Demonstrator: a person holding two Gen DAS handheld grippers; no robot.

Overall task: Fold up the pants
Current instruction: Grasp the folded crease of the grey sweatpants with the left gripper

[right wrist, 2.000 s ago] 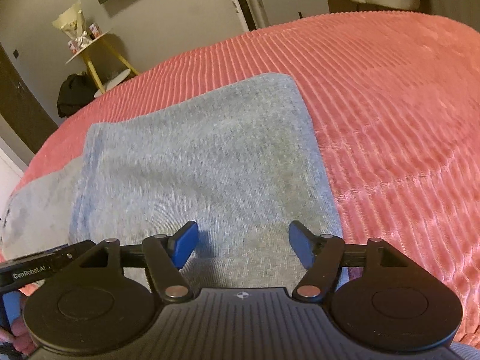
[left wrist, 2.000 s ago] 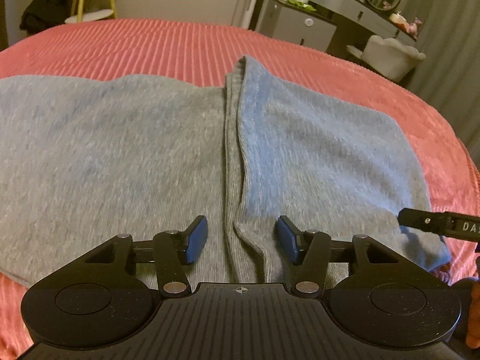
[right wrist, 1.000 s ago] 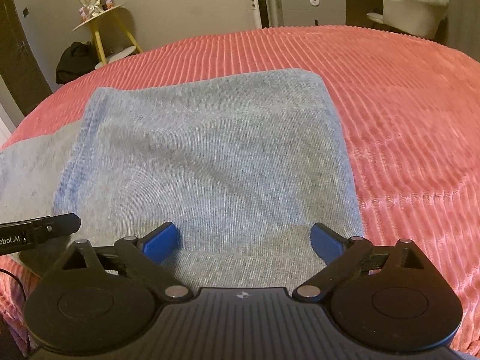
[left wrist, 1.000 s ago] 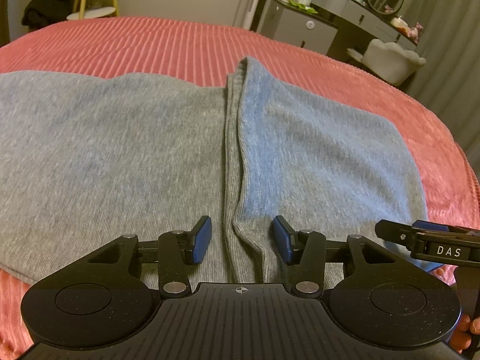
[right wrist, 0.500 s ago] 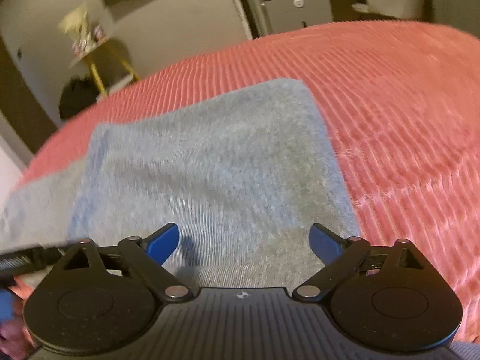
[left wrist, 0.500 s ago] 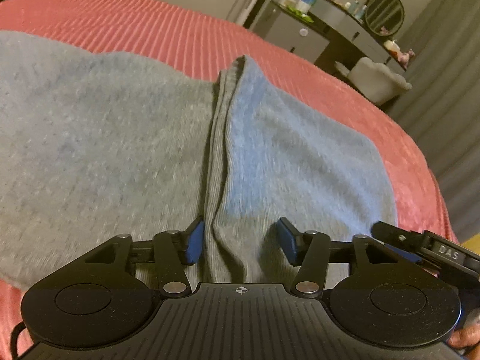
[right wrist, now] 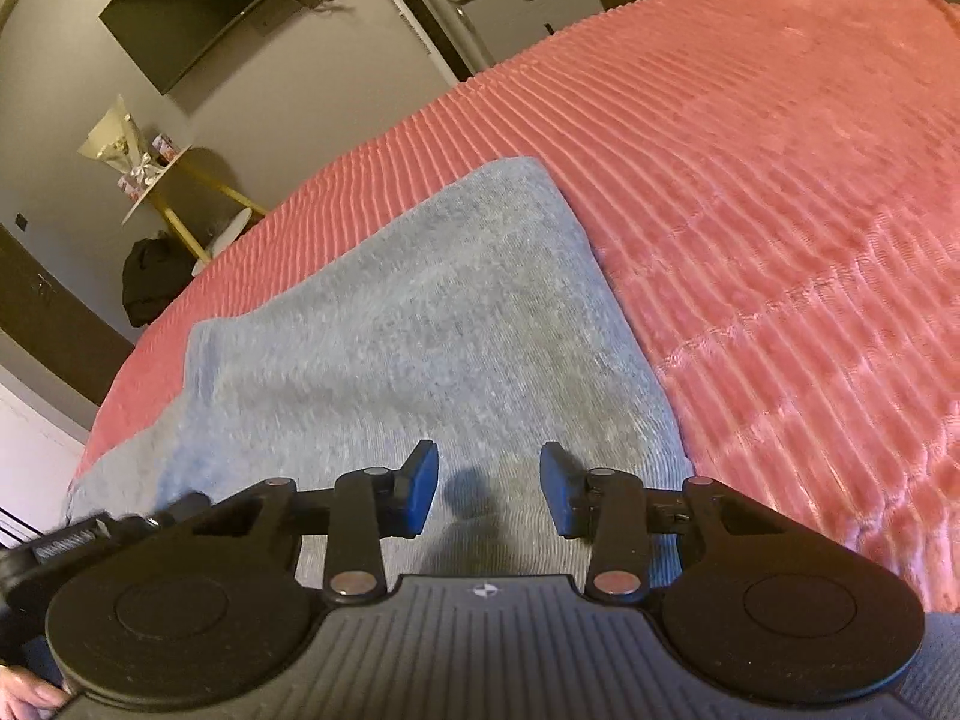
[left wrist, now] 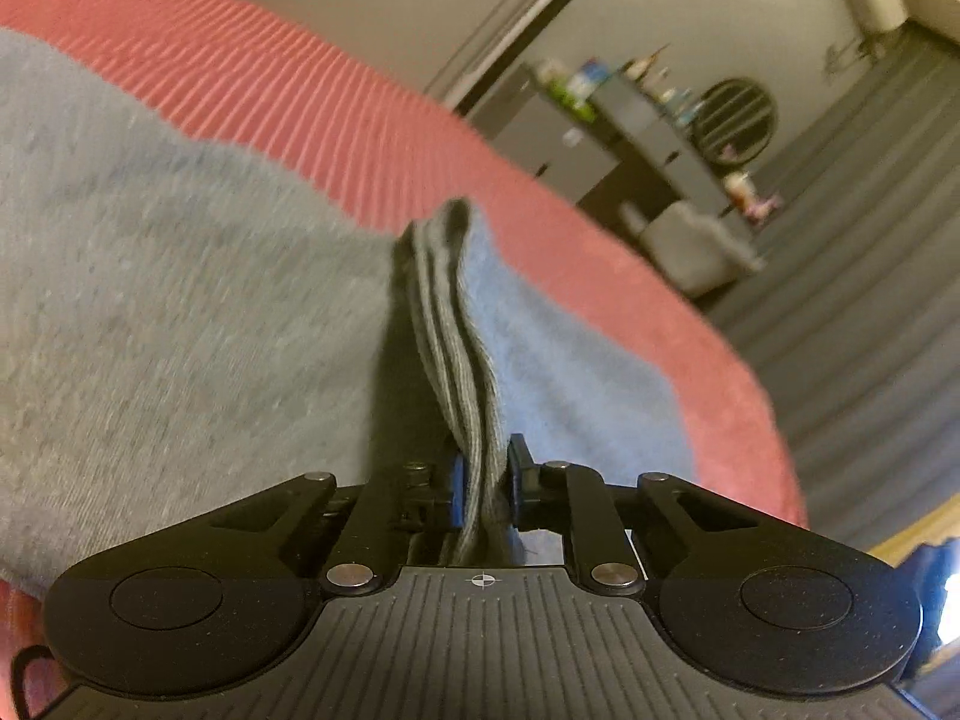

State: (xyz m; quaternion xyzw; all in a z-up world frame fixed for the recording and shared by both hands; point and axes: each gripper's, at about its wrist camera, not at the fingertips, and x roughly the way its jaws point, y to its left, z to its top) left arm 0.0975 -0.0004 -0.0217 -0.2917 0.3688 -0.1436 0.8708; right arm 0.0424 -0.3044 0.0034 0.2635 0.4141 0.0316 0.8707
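Grey knit pants lie spread on a pink ribbed bedspread, with one part folded over towards the right. My left gripper is shut on the folded edge of the pants, and the pinched layers rise as a ridge ahead of it. In the right wrist view the folded part of the pants lies flat. My right gripper hovers at its near edge; its jaws are closing, with grey cloth under the gap and no pad pressing on it.
The bedspread stretches far to the right of the pants. Beyond the bed stand a dresser with a round mirror, a pale chair, a yellow-legged side table and a wall TV. A hand shows at the lower left.
My left gripper went from open around the fold edge to shut on it, and the view rolled. My right gripper's jaws have narrowed a lot and that view tilted too.
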